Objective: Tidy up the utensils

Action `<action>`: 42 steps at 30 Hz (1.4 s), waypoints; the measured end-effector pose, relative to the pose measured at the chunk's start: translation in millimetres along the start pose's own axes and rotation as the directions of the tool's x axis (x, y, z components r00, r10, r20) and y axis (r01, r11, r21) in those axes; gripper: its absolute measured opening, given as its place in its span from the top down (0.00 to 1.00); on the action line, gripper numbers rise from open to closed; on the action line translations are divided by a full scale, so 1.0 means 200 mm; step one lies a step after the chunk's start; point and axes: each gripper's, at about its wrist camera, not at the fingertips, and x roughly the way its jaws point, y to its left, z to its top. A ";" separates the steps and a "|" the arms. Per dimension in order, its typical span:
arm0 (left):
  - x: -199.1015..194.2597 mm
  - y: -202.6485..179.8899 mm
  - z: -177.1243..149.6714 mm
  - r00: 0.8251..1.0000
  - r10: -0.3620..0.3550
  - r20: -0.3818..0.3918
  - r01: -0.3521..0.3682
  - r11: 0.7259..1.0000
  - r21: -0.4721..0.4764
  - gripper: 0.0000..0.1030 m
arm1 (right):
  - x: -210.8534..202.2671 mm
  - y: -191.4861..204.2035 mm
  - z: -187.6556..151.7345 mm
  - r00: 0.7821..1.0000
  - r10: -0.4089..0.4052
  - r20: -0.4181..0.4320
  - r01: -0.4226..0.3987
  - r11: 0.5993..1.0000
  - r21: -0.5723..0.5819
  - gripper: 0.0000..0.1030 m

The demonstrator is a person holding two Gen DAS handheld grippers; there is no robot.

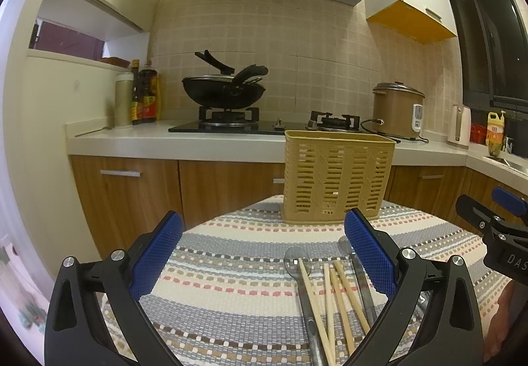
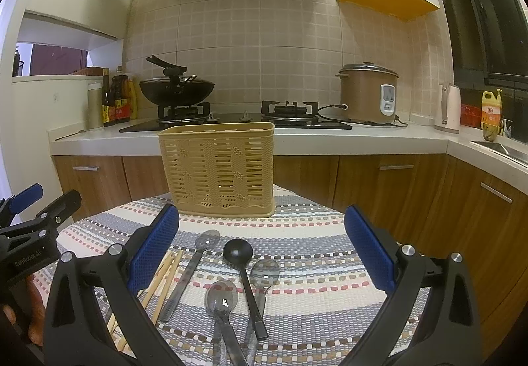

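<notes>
Hovering wide open, left gripper (image 1: 264, 254) and right gripper (image 2: 262, 247) leave the basket's (image 2: 216, 168) rim unobstructed.

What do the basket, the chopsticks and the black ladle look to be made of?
Basket: looks like moulded plastic, matte tan, with regular slotted walls and a woven pattern. Chopsticks: pale, dull sticks, probably bamboo or wood; the grain is too small to tell. Black ladle: smooth, uniformly black with a soft sheen, likely plastic or nylon, though coated metal cannot be ruled out.
</notes>
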 end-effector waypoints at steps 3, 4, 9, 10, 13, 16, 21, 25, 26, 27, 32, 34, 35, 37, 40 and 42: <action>0.00 0.01 0.00 1.000 0.001 0.000 -0.001 1.000 -0.002 0.07 | 0.00 0.00 0.00 1.000 -0.001 -0.001 0.001 1.000 0.000 0.07; 0.00 0.01 0.00 1.000 0.001 0.000 -0.001 1.000 -0.002 0.07 | 0.00 0.00 0.00 1.000 -0.001 -0.001 0.001 1.000 0.000 0.07; 0.00 0.01 0.00 1.000 0.001 0.000 -0.001 1.000 -0.002 0.07 | 0.00 0.00 0.00 1.000 0.000 -0.001 0.000 1.000 -0.001 0.07; 0.00 0.01 0.00 1.000 0.000 -0.001 0.000 1.000 -0.003 0.07 | 0.00 0.00 0.00 1.000 0.000 -0.001 0.000 1.000 -0.001 0.07; 0.00 0.01 0.00 1.000 0.000 -0.002 0.000 1.000 -0.003 0.07 | 0.00 0.00 0.00 1.000 -0.001 -0.001 0.001 1.000 -0.002 0.07; 0.00 0.02 0.00 1.000 0.000 -0.004 0.000 1.000 -0.006 0.07 | 0.00 0.00 0.00 1.000 0.003 0.000 -0.003 1.000 0.001 0.07; 0.01 0.03 0.00 1.000 0.006 -0.007 -0.006 1.000 -0.012 0.07 | 0.01 0.00 -0.01 1.000 -0.002 -0.002 0.002 1.000 -0.001 0.07; 0.01 0.04 0.00 1.000 0.009 -0.013 -0.009 1.000 -0.020 0.07 | 0.01 0.00 -0.01 1.000 -0.002 -0.003 0.002 1.000 0.000 0.07; 0.01 0.04 0.00 1.000 0.009 -0.015 -0.009 1.000 -0.022 0.07 | 0.01 0.00 -0.01 1.000 -0.002 -0.003 0.002 1.000 -0.001 0.07; 0.01 0.05 0.00 1.000 0.008 -0.016 -0.009 1.000 -0.024 0.07 | 0.01 0.00 -0.01 1.000 -0.002 -0.004 0.002 1.000 -0.001 0.07; 0.01 0.04 0.00 1.000 0.007 -0.016 -0.008 1.000 -0.023 0.07 | 0.01 0.00 -0.01 1.000 -0.002 -0.003 0.002 1.000 0.000 0.07; 0.01 0.04 0.00 1.000 0.007 -0.015 -0.007 1.000 -0.019 0.07 | 0.01 0.00 -0.01 1.000 -0.001 -0.004 0.001 1.000 0.001 0.07; 0.01 0.04 0.00 1.000 0.007 -0.015 -0.008 1.000 -0.017 0.07 | 0.01 0.00 -0.01 1.000 0.000 -0.004 0.000 1.000 0.002 0.07; 0.01 0.04 0.00 1.000 0.007 -0.015 -0.007 1.000 -0.015 0.07 | 0.01 0.00 -0.01 1.000 0.000 -0.005 0.000 1.000 0.003 0.07; 0.01 0.04 -0.01 1.000 0.007 -0.015 -0.007 1.000 -0.016 0.07 | 0.01 0.00 -0.01 1.000 0.000 -0.005 0.000 1.000 0.003 0.07; 0.01 0.04 0.00 1.000 0.008 -0.015 -0.008 1.000 -0.015 0.07 | 0.01 0.00 -0.01 1.000 0.000 -0.006 0.000 1.000 0.002 0.07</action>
